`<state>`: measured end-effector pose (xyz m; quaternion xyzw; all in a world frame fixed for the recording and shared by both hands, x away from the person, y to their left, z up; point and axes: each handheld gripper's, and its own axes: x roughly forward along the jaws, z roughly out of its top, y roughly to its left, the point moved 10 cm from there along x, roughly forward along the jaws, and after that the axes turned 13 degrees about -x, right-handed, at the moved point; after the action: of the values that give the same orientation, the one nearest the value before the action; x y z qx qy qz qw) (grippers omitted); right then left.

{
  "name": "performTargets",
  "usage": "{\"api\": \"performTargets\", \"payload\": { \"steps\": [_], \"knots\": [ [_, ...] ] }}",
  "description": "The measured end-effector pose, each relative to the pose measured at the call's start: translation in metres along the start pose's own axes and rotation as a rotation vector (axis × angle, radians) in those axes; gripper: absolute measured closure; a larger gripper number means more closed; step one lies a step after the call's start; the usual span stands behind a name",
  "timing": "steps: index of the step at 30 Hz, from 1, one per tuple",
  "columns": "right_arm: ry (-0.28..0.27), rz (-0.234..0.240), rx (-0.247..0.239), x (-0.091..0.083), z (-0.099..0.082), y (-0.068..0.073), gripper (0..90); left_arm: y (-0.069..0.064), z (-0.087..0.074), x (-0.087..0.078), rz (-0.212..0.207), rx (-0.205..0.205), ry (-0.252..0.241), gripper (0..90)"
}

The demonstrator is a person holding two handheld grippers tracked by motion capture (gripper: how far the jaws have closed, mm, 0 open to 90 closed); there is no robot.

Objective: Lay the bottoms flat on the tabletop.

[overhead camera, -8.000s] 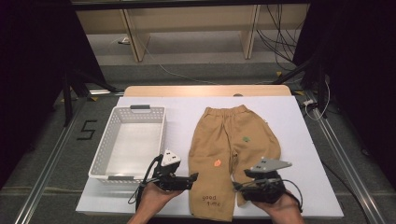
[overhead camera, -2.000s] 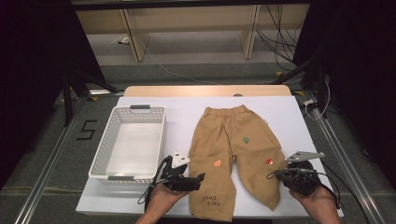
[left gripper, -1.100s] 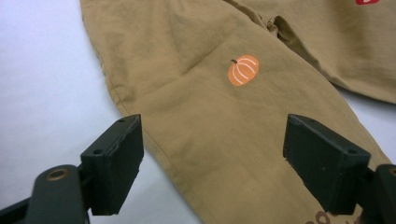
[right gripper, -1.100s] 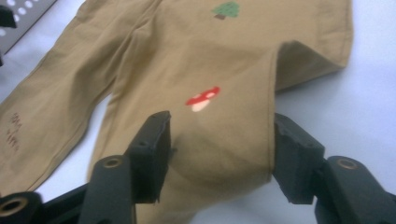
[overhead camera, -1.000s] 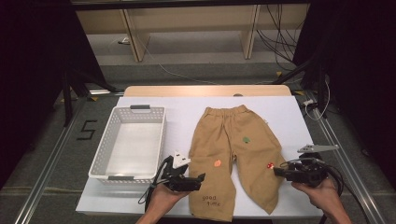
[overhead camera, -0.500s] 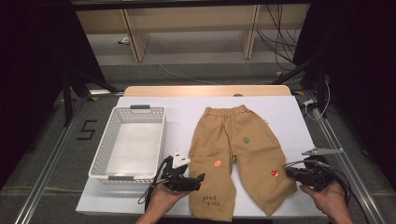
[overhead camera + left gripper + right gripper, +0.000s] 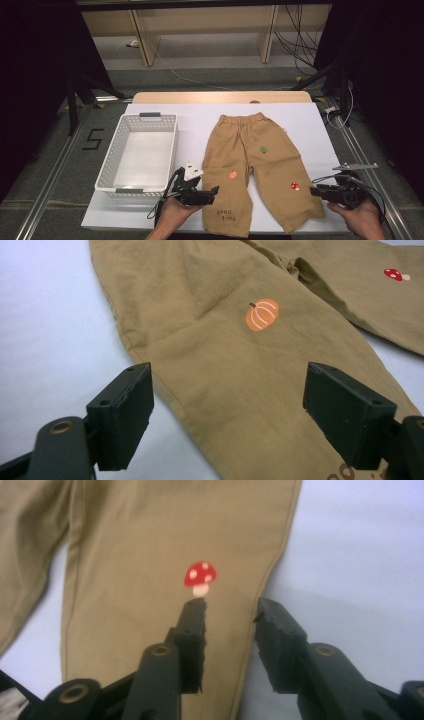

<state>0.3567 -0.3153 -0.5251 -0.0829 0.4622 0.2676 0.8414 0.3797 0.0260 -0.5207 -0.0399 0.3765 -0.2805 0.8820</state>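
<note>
Tan children's trousers (image 7: 255, 165) lie flat on the white table cover (image 7: 192, 125), waistband at the far side. They bear a green patch, an orange pumpkin (image 7: 262, 314) and a red mushroom (image 7: 200, 575). My left gripper (image 7: 214, 192) rests at the outer edge of the left leg, its jaws wide open (image 7: 235, 410) over the cloth. My right gripper (image 7: 313, 191) sits at the outer edge of the right leg, just below the mushroom. Its jaws (image 7: 231, 611) have just been opening; the leg's seam lies in the gap below them, and the pads do not press on it.
An empty white slotted basket (image 7: 150, 115) stands on the table left of the trousers. The table's right edge runs close behind my right hand (image 7: 357, 220). Shelving legs and cables lie on the floor beyond the table.
My right gripper moved right and slightly toward the person, drawing the right leg outward. Its jaws closed, then parted. The left gripper stayed put.
</note>
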Motion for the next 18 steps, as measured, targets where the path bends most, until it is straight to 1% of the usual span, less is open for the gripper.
{"api": "performTargets", "payload": {
  "steps": [1,3,4,7,9,11,12,14,15,18],
  "knots": [
    [0.01,-0.01,-0.003,0.002,-0.002,0.0,72.8,0.0,0.0,0.0,0.0,0.0,0.001,20.5],
    [0.036,-0.019,-0.018,0.005,-0.006,0.001,84.7,0.0,-0.001,0.0,0.0,0.003,0.002,20.4],
    [0.047,-0.023,-0.039,0.005,-0.007,0.003,89.4,0.0,-0.001,0.0,0.0,0.004,0.002,20.5],
    [0.053,-0.017,-0.056,0.002,-0.008,0.006,89.9,0.0,-0.001,0.0,0.002,-0.001,0.002,20.5],
    [0.049,-0.025,-0.071,-0.001,-0.008,0.009,89.9,0.0,-0.001,0.0,0.001,0.0,0.002,20.5],
    [0.056,-0.045,-0.079,-0.002,-0.009,0.009,89.9,0.0,-0.001,0.001,0.001,0.0,0.002,20.5],
    [0.068,-0.07,-0.086,-0.001,-0.011,0.006,89.9,0.0,-0.002,0.001,0.002,0.001,0.006,20.4],
    [0.117,-0.128,-0.09,0.005,-0.017,-0.002,89.8,-0.001,-0.003,0.001,0.001,0.007,0.009,20.4],
    [0.152,-0.147,-0.094,0.012,-0.023,-0.008,89.6,-0.001,-0.002,0.001,0.001,0.008,0.01,20.4],
    [0.144,-0.156,-0.091,0.009,-0.023,-0.011,89.6,0.0,-0.003,0.001,0.002,0.004,0.011,20.5]
  ]
}}
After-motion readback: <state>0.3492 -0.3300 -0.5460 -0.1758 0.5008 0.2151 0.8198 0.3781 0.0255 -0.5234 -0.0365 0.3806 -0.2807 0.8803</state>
